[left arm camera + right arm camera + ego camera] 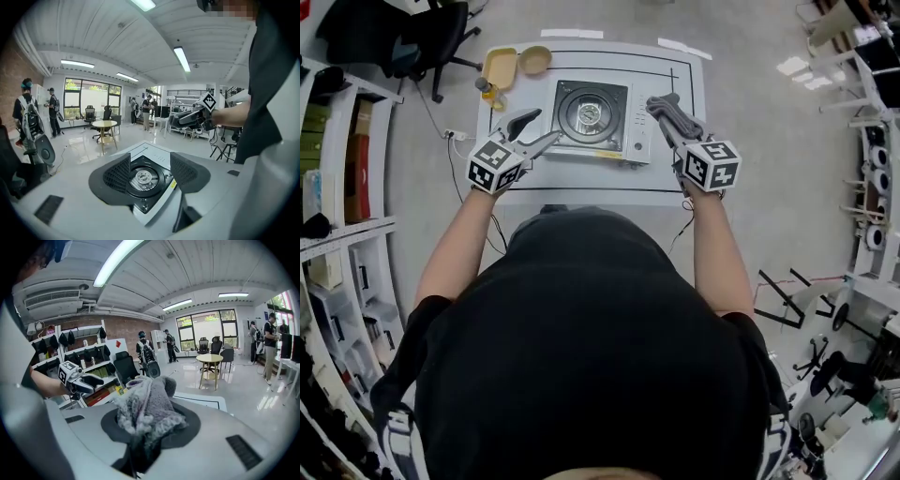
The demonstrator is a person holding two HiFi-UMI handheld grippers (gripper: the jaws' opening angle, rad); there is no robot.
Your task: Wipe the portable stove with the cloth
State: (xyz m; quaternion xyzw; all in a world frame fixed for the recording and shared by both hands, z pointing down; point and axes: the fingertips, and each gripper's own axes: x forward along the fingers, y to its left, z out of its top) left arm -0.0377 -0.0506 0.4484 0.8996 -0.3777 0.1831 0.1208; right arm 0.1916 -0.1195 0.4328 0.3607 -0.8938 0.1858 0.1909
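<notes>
Stove: silver portable gas stove w/ black round burner (pixel 592 117) sits mid-way along the white table w/ black border line (pixel 581 183); its control strip is on the right-hand end.
Cloth: grey fuzzy cloth (pixel 145 411), bunched up, over the stove's right end in head view; can't tell if it touches the stove.
R gripper: right gripper (pixel 150 423) has its jaws clamped on the cloth, which bulges out above and around them; the person's arm reaches fwd to it along the right side.
L gripper: left gripper (pixel 150 171) has its jaws spread wide w/ nothing between the pads; the burner shows thru the gap. In head view it's by the stove's front-left corner.
Spacing: the two grippers are apart, one at each end of the stove.
Table far-left corner: yellow rectangular tray (pixel 499 67), tan oval bowl (pixel 534 59) just beside it, small bottle (pixel 487 91) near the tray's front edge.
</notes>
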